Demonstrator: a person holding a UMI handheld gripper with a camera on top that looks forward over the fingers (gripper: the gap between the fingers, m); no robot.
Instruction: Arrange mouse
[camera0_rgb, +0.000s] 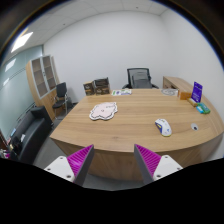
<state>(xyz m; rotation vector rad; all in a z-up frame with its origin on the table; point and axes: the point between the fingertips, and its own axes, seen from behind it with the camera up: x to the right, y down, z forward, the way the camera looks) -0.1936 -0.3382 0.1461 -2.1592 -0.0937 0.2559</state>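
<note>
Hand-held gripper (113, 160) open; mouse (163, 126) on table (120, 130) beyond right finger.

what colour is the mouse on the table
White, lying on the wooden table: the mouse, seen in the gripper view, beyond the open gripper.

This is an office meeting room: a large oval wooden bench (120, 120) fills the middle, a black swivel chair (138, 77) stands at its far end, and a glass-fronted cabinet (43, 82) lines the wall beside it.

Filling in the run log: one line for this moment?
tool: open, empty | mouse: on table, ahead, untouched | mousepad: beyond
</note>
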